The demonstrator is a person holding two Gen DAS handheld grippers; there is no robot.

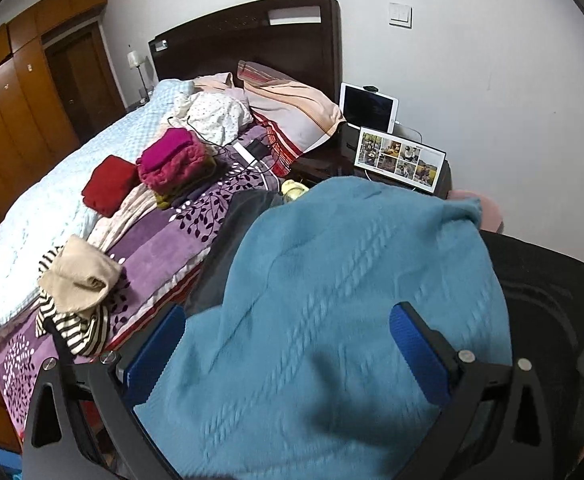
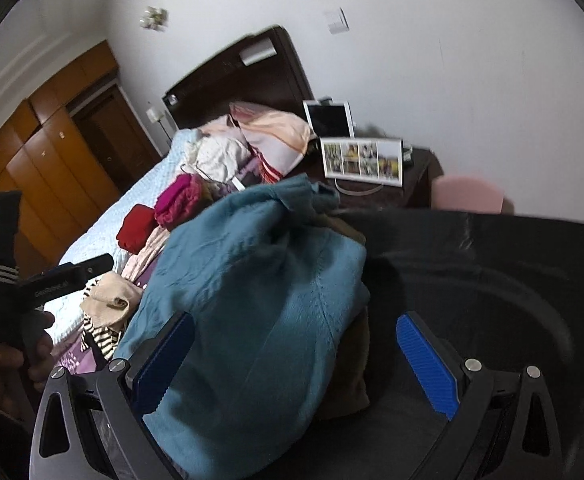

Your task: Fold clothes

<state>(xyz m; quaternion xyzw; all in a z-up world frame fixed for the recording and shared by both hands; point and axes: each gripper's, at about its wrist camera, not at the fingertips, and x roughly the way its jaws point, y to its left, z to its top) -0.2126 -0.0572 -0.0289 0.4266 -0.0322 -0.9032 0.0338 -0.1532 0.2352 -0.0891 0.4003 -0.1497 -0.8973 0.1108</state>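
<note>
blocked: blue sweater (image 1: 332, 300) fills lower centre | clutter: folded stack (image 1: 171, 160) mid-left, striped heap (image 1: 75, 292) lower left | free: pale quilt (image 1: 51, 200) far left

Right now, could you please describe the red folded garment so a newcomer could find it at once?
Start at the bed's pale blue quilt. The red folded garment lies on it, just left of the magenta stack. It is the only flat, plain, single piece; its neighbours are piled or crumpled.

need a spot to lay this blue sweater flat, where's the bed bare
The pale blue quilt, left of the red folded garment, is bare. So is a purple bedspread patch between the beige-and-striped heap and the blue sweater. Near the pillow it is crowded with the magenta stack and cables.
</note>
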